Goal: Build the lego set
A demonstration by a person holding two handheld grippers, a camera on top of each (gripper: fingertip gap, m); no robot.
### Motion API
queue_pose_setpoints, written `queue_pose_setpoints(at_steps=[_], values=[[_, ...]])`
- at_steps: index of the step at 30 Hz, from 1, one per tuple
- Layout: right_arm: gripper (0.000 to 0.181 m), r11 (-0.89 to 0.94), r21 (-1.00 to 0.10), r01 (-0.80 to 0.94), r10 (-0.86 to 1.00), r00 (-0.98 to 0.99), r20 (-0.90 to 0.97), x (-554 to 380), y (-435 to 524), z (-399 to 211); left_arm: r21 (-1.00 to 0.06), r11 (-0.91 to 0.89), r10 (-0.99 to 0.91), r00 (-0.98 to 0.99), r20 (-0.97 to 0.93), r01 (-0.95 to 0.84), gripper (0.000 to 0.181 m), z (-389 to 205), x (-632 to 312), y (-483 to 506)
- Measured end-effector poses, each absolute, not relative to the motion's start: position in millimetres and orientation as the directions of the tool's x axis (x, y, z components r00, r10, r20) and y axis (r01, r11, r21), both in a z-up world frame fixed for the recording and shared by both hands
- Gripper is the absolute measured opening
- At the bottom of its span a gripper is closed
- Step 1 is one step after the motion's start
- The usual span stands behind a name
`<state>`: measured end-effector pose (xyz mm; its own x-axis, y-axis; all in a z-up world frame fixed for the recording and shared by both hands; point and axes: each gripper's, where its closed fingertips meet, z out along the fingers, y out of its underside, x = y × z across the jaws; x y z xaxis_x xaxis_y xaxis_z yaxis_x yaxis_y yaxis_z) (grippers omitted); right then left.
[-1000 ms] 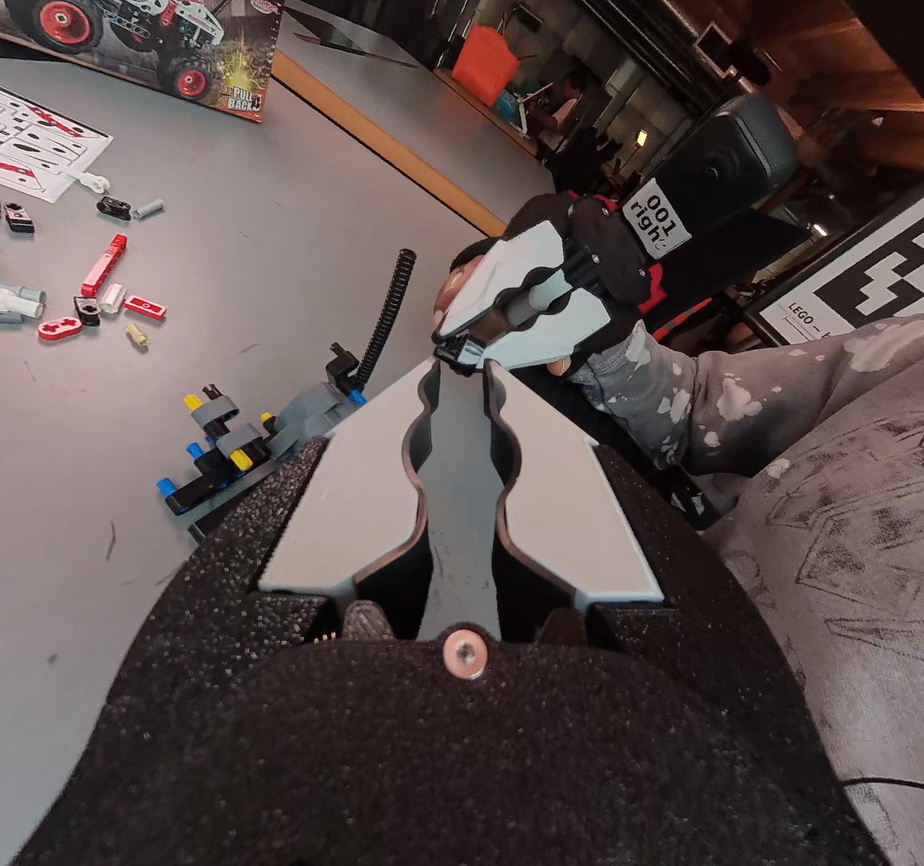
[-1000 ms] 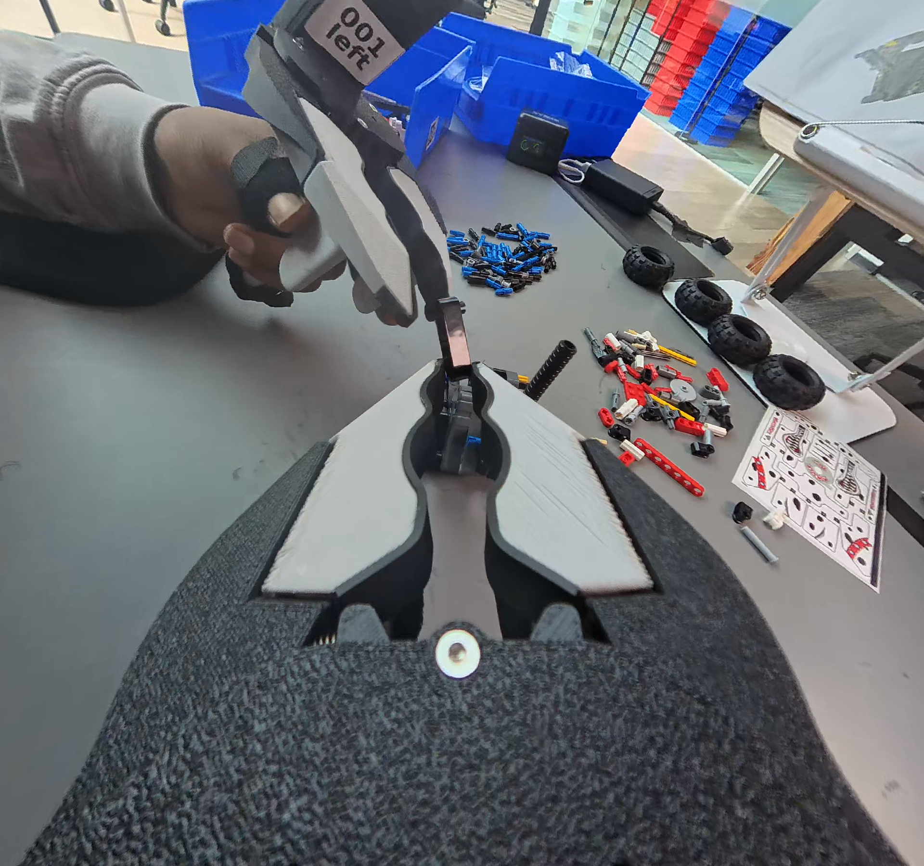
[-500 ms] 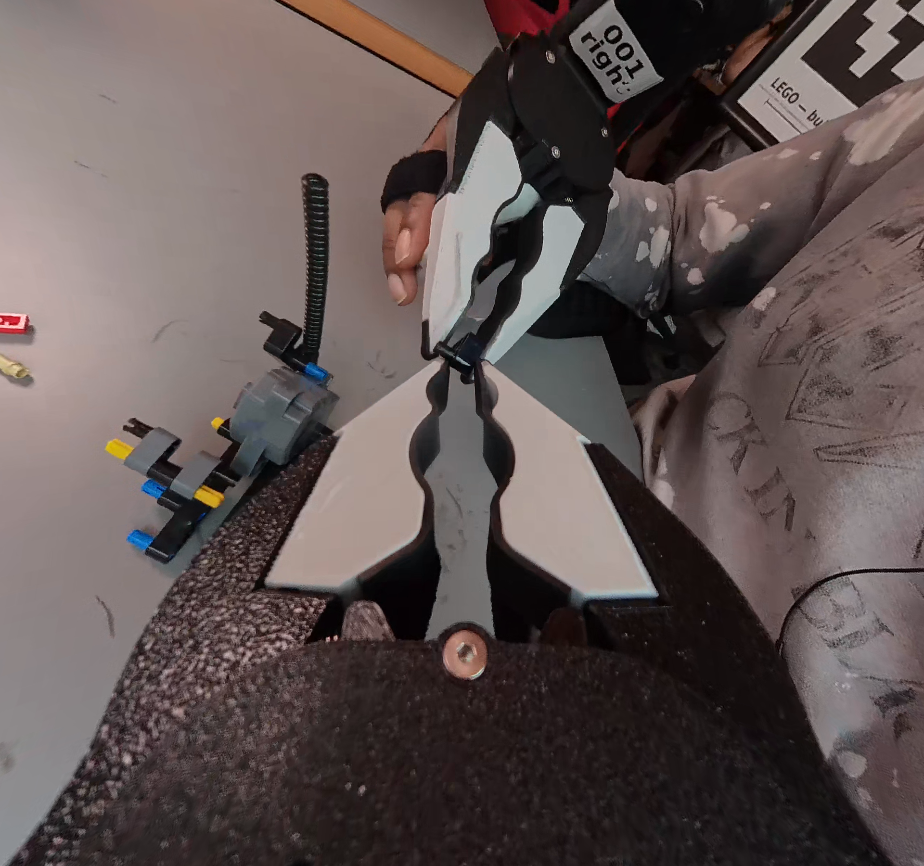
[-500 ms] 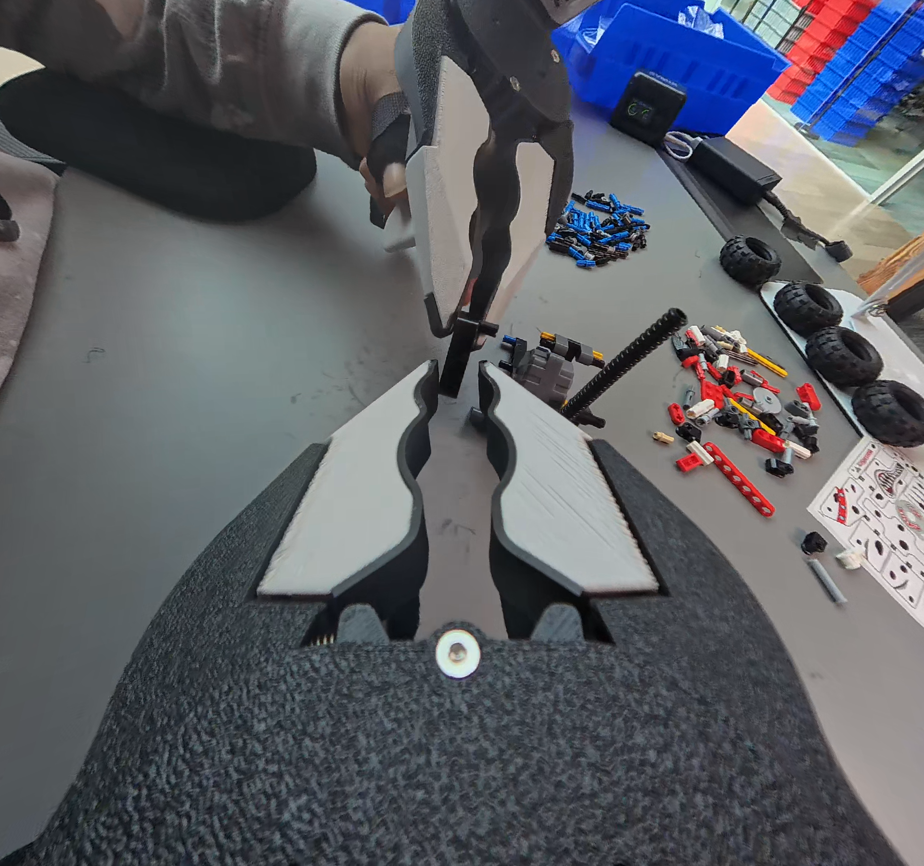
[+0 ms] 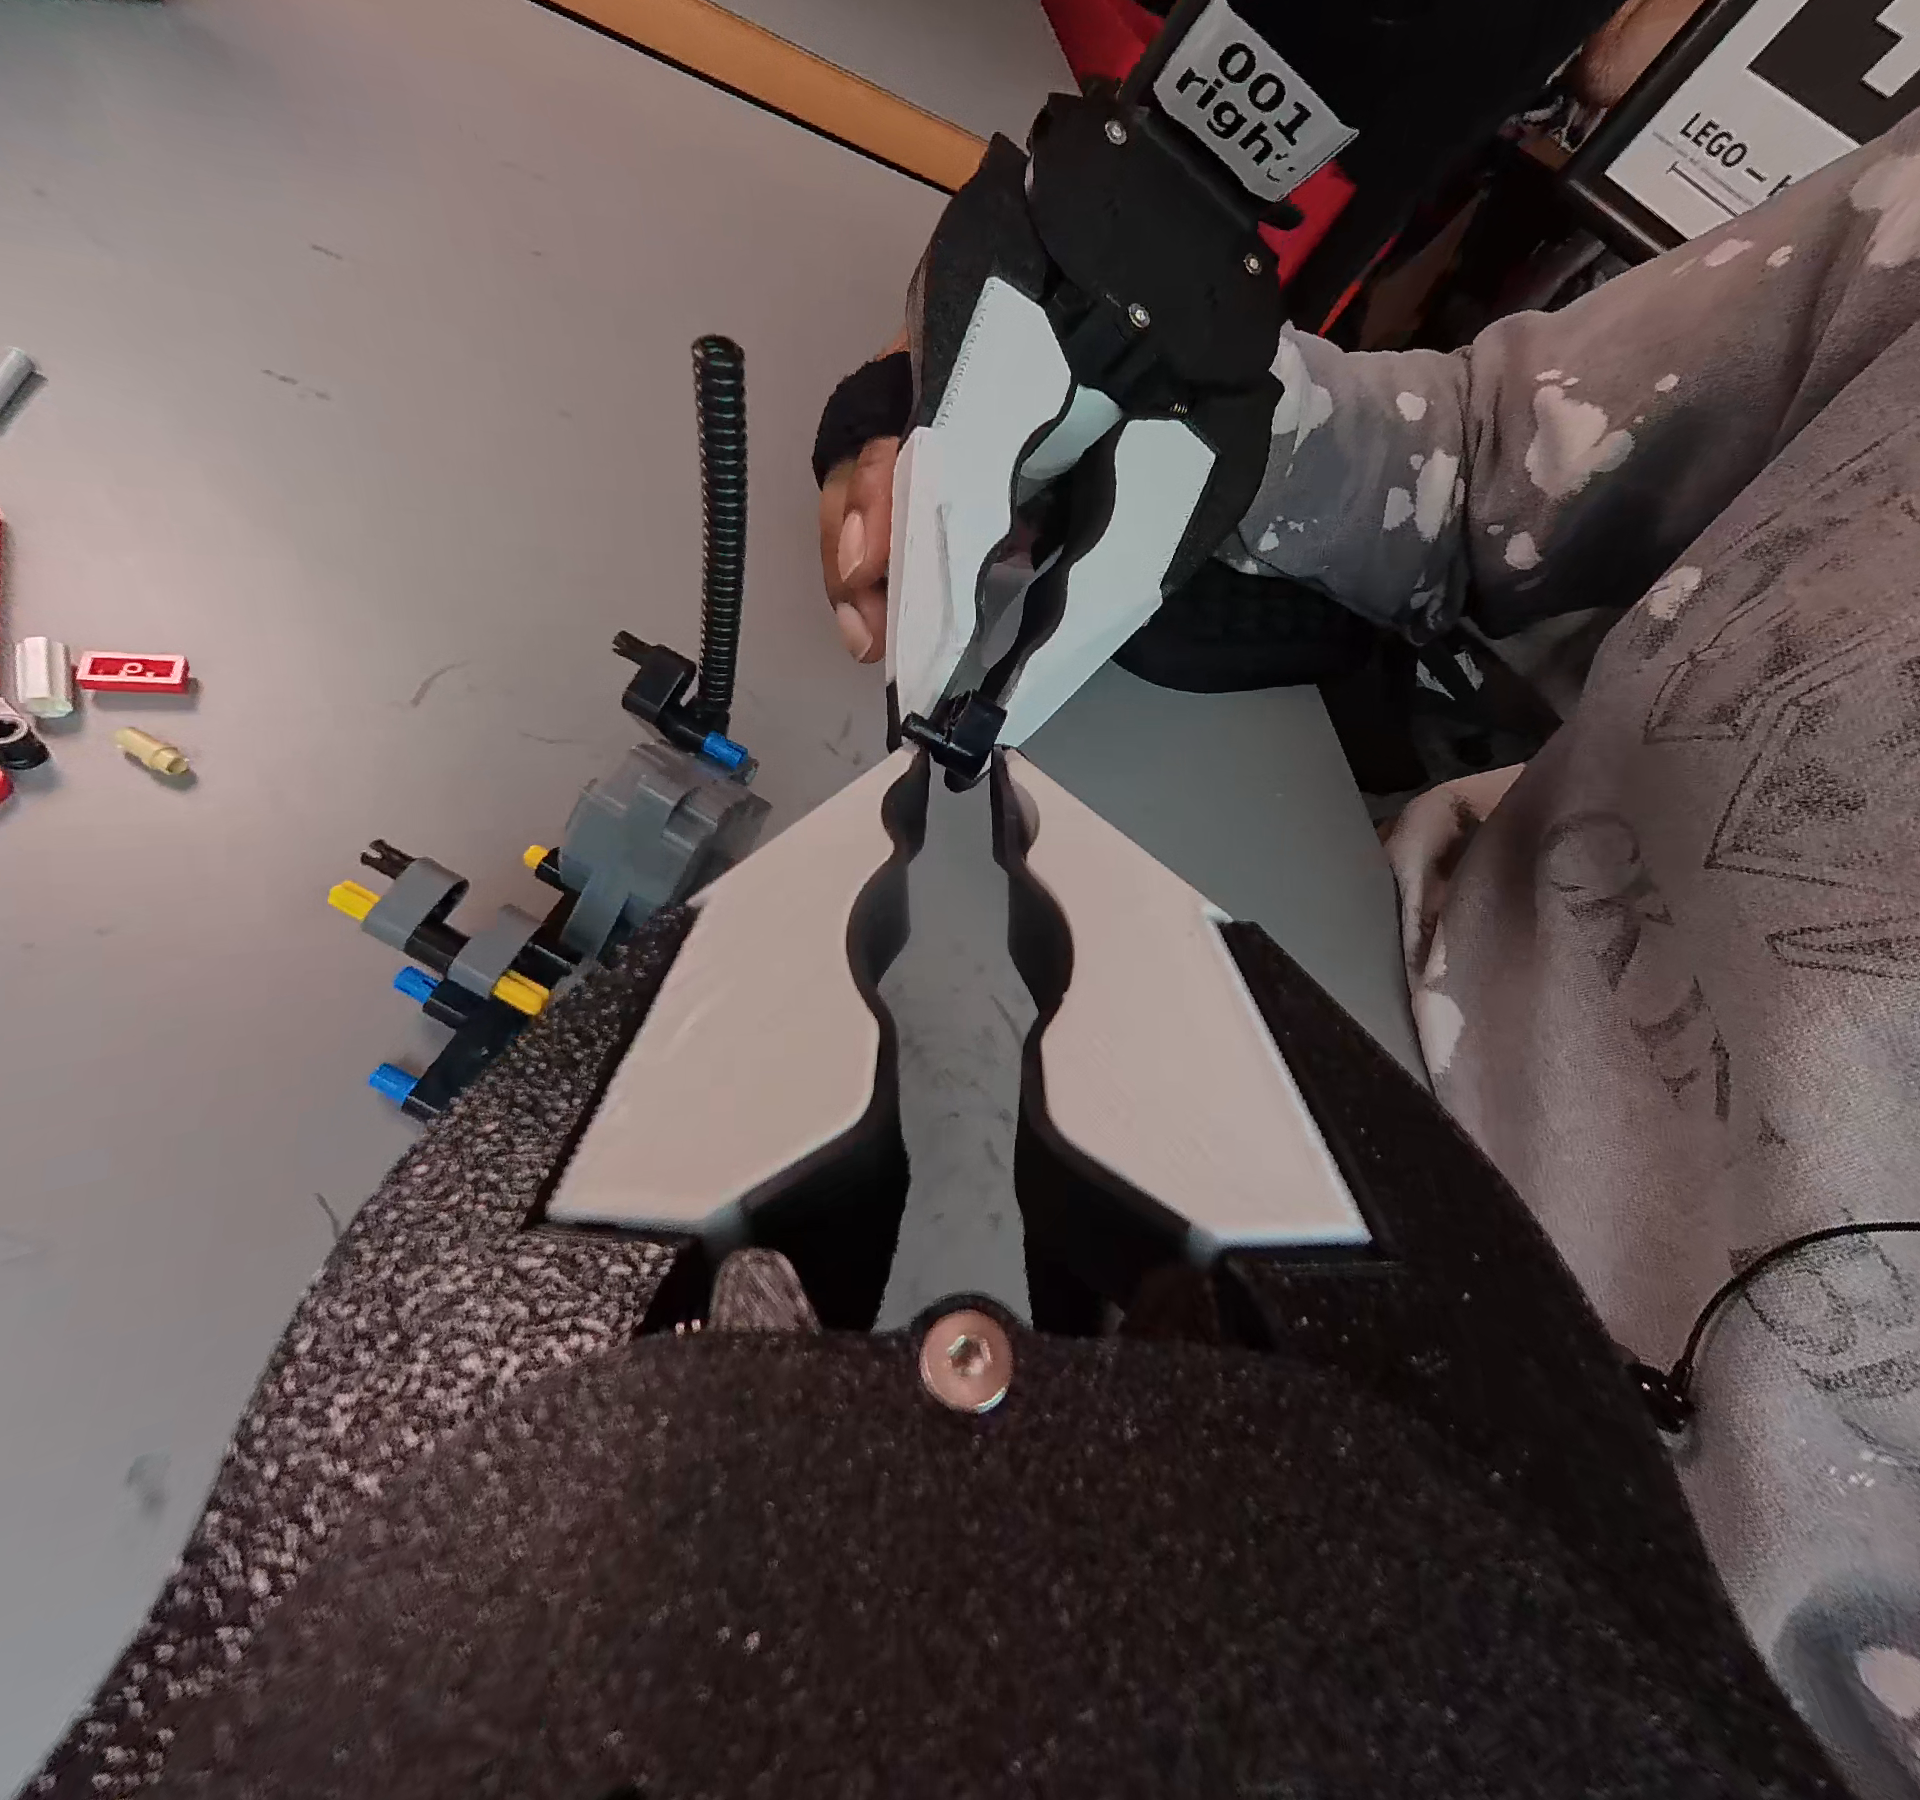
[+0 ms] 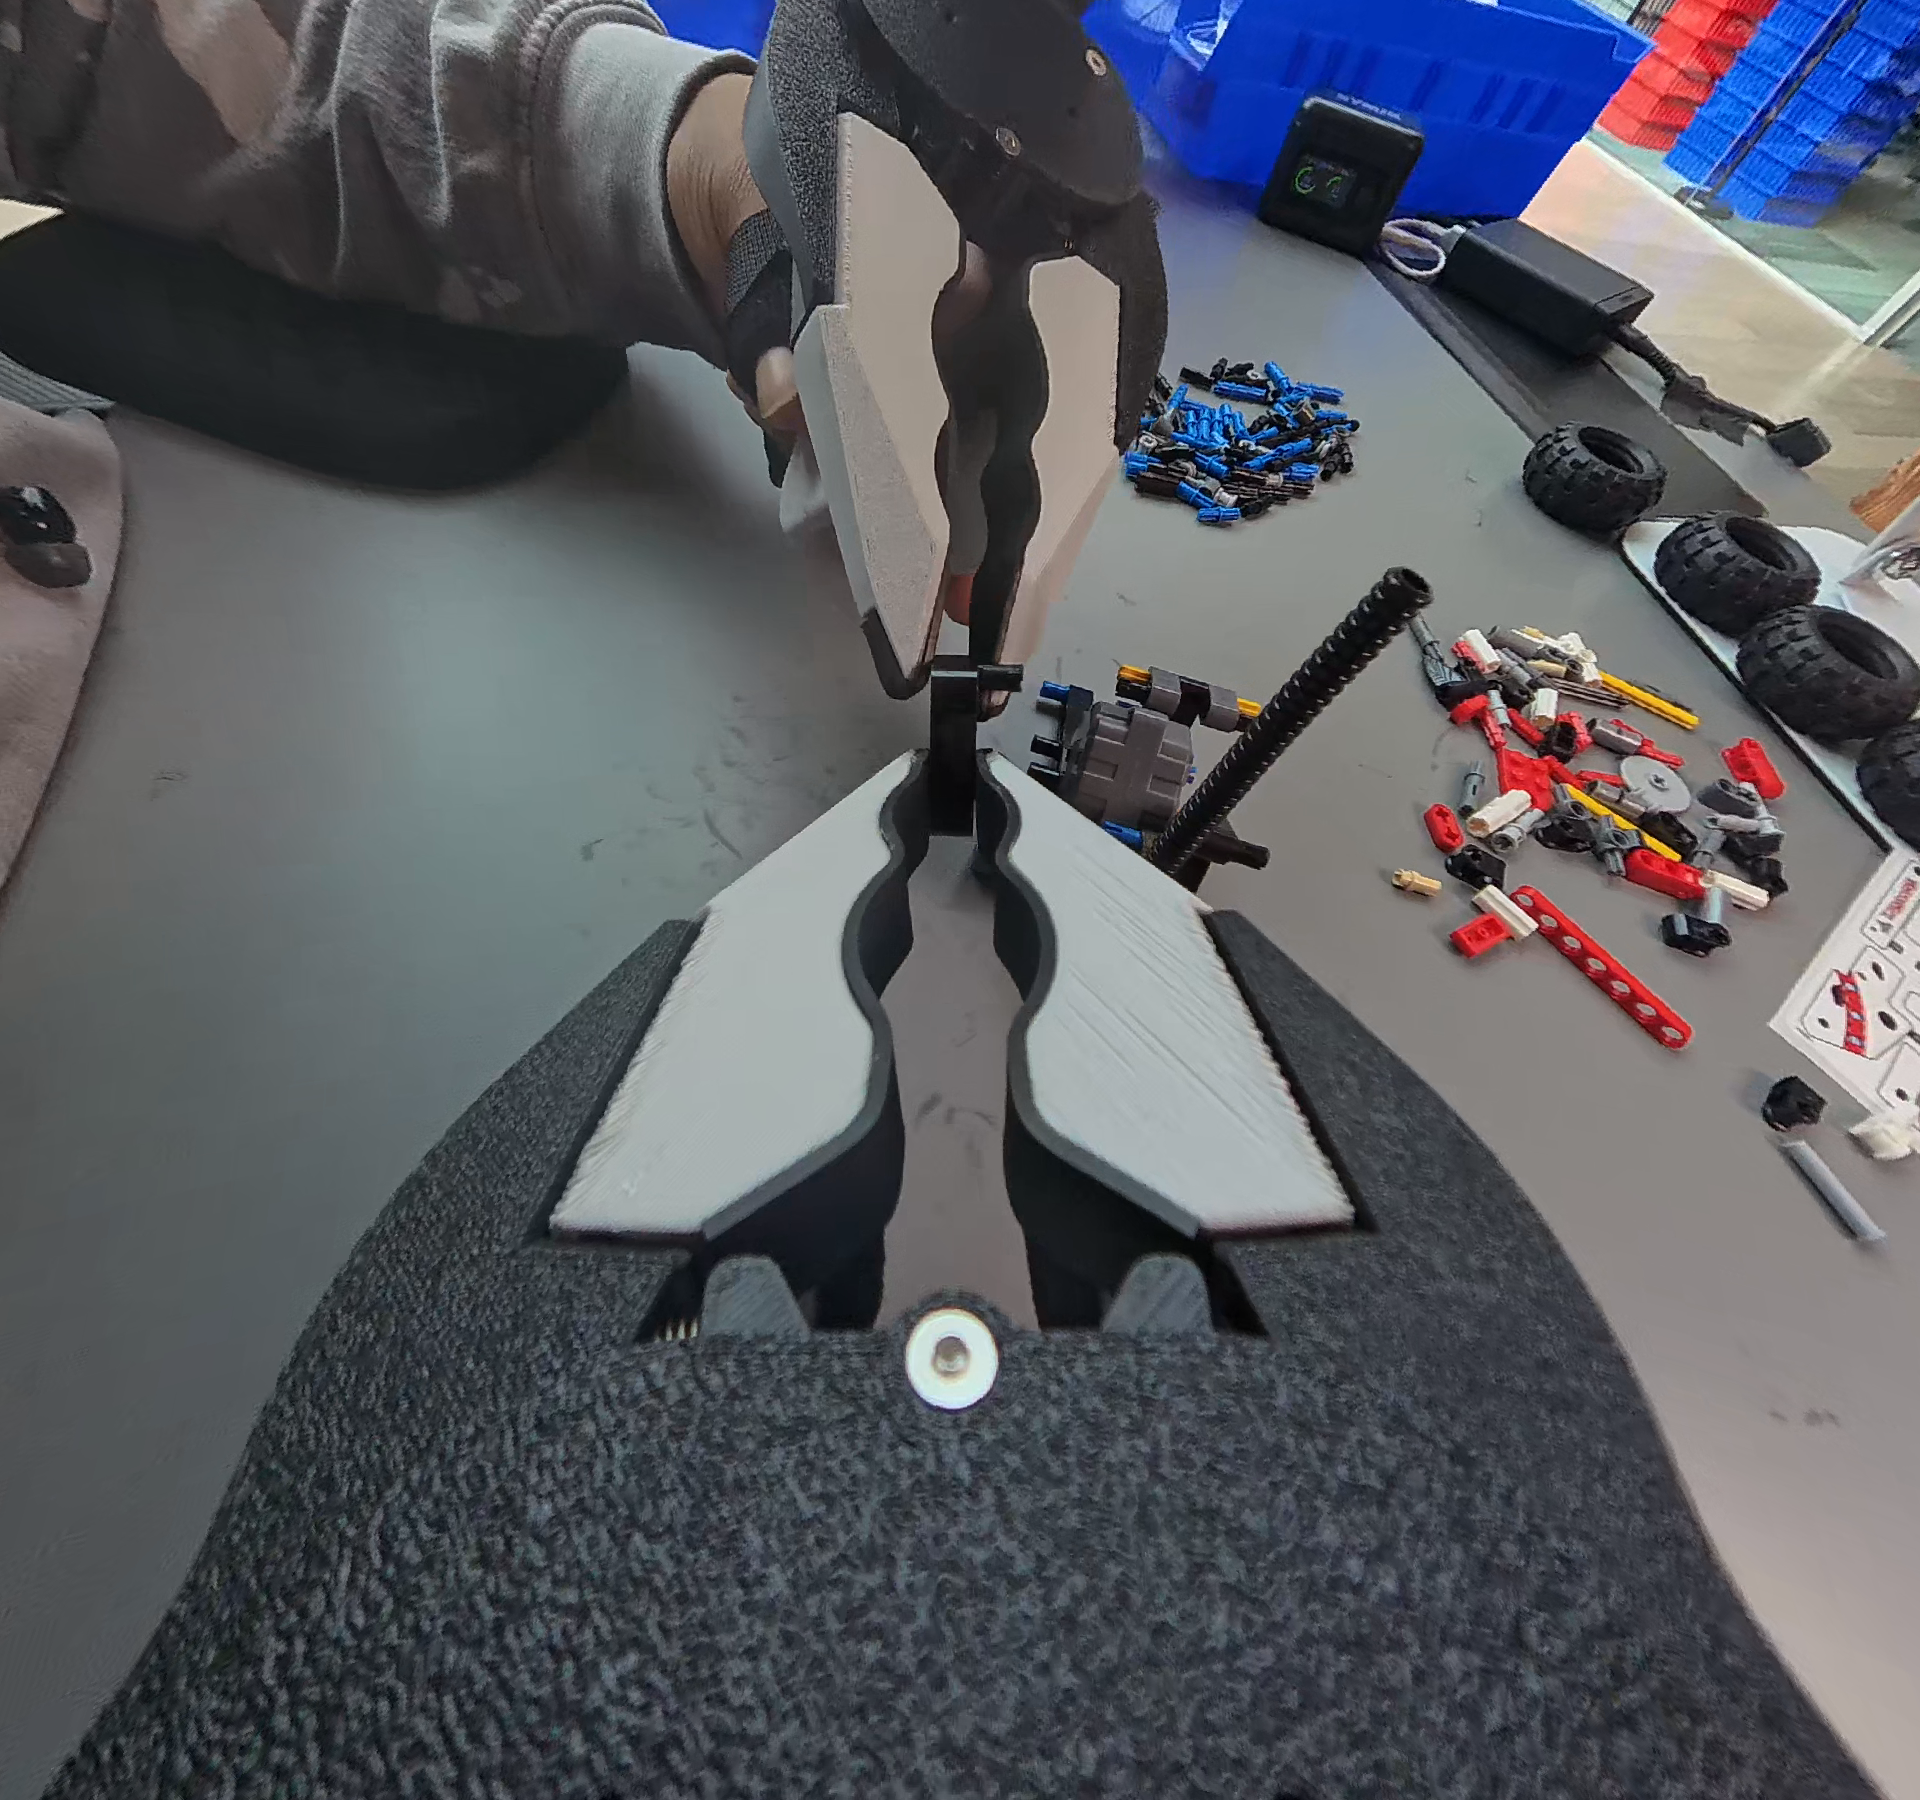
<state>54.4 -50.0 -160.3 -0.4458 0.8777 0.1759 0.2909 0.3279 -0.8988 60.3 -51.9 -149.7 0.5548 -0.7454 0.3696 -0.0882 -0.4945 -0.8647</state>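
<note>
Two grippers meet tip to tip above the grey table [image 6: 416,815]. The left gripper [image 6: 940,680] comes down from above, jaws nearly closed, tips at the top of a small black plastic lego beam [image 6: 954,763]; whether it pinches it I cannot tell. The right gripper [image 6: 951,789] has its jaws narrowed onto that beam's lower part, holding it upright. Just right sits one grey-and-black half-built lego assembly [image 6: 1138,753] with a black ribbed hose [image 6: 1299,711]. Farther right lie one pile of small blue and black pins [image 6: 1242,441], one scatter of red, grey and white parts [image 6: 1590,815], and four black rubber tyres [image 6: 1735,571].
</note>
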Motion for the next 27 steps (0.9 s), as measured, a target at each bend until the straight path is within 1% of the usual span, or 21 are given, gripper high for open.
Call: queue_pose_setpoints(at_steps=[4, 13, 27], values=[[0.008, 0.318, -0.902, 0.293, 0.875, -0.458, 0.159, 53.9, -53.3, -162.7, -0.866, -0.488, -0.745, 0.567, 0.351, -0.106, 0.01, -152.2, 60.4, -54.8], [0.009, 0.349, -0.887, 0.303, 0.841, -0.519, 0.154, 58.8, -64.5, -172.9, -0.851, -0.462, -0.792, 0.547, 0.271, -0.248, 0.009, -169.0, 66.5, -63.6], [0.009, 0.346, -0.89, 0.296, 0.851, -0.499, 0.164, 56.1, -62.1, -171.2, -0.869, -0.442, -0.789, 0.557, 0.258, -0.224, 0.009, -164.3, 64.9, -60.5]])
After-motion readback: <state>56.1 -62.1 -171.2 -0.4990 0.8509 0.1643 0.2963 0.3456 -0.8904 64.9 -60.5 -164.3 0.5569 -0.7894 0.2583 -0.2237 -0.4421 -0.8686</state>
